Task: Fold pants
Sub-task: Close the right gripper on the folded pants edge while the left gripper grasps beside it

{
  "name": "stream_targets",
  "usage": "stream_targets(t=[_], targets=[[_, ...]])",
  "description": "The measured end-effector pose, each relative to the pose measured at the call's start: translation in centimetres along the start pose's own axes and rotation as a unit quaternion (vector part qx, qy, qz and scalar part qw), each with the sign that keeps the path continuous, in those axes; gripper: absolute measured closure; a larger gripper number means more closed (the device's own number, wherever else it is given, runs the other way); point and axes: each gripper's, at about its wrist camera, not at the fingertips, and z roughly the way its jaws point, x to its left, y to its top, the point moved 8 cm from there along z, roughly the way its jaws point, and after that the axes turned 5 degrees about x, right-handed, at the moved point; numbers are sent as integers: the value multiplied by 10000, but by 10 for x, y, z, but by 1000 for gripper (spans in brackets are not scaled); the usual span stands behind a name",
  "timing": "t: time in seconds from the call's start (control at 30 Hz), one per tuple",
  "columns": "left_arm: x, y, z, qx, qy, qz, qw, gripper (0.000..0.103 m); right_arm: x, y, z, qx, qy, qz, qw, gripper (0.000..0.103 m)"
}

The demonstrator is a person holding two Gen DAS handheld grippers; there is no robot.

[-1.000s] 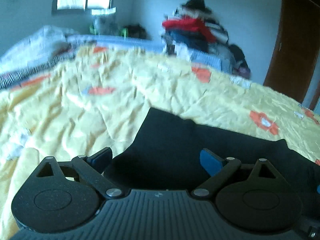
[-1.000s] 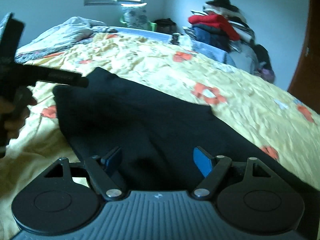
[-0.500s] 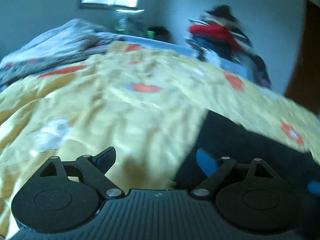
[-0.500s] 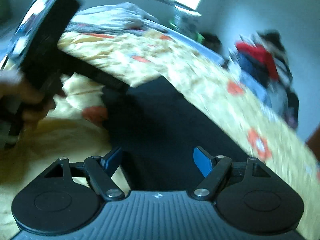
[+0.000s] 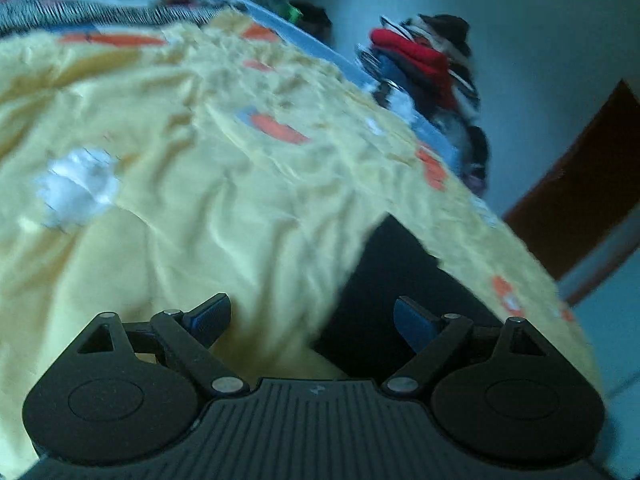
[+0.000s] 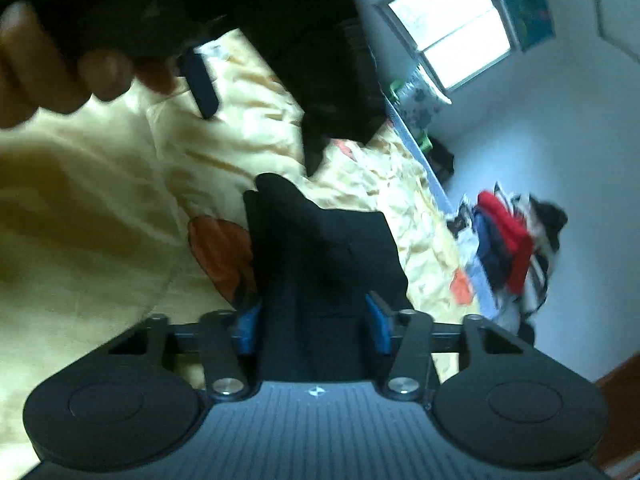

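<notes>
Right gripper (image 6: 312, 320): clamped on a bunched fold of the pants (image 6: 320, 248), rolled sideways.
Pants: black, on the yellow bed (image 5: 200, 200); probably soft, light, floppy.
Best hold: likely hem or waistband edge.
Left gripper (image 5: 312, 316): spread wide, empty, hovering at the pants' edge (image 5: 384, 280).
</notes>
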Motion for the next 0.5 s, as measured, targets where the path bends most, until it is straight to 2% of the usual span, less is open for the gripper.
stream_targets(t=[0.07,0.1,0.13,0.23,0.3,0.37,0.4,0.5], targets=[[-4,-5,7,287,-339,-226,9988,11,7,3,4,-59,-62,-216,9997,80],[-6,-8,11,454,-569,-380,9966,10,6,3,4,-99,-41,-224,9997,82],[-6,-9,14,544,-718,-504,9947,9,3,4,4,-147,24,-102,9998,85],[-11,-7,23,691,-1071,-819,9885,7,-22,3,-1,-298,417,801,9955,85],[-18,-7,32,930,-1490,-1136,9779,7,-40,-1,-3,-331,564,1245,9901,85],[-28,-9,44,1217,-1979,-1427,9621,7,-53,-3,-4,-349,572,1493,9865,85],[-31,-10,49,1272,-2087,-1524,9576,8,-57,-3,-3,-344,587,1556,9855,85],[-32,-6,55,1059,-1985,-1587,9614,16,-58,-3,-3,-324,616,1539,9856,85]])
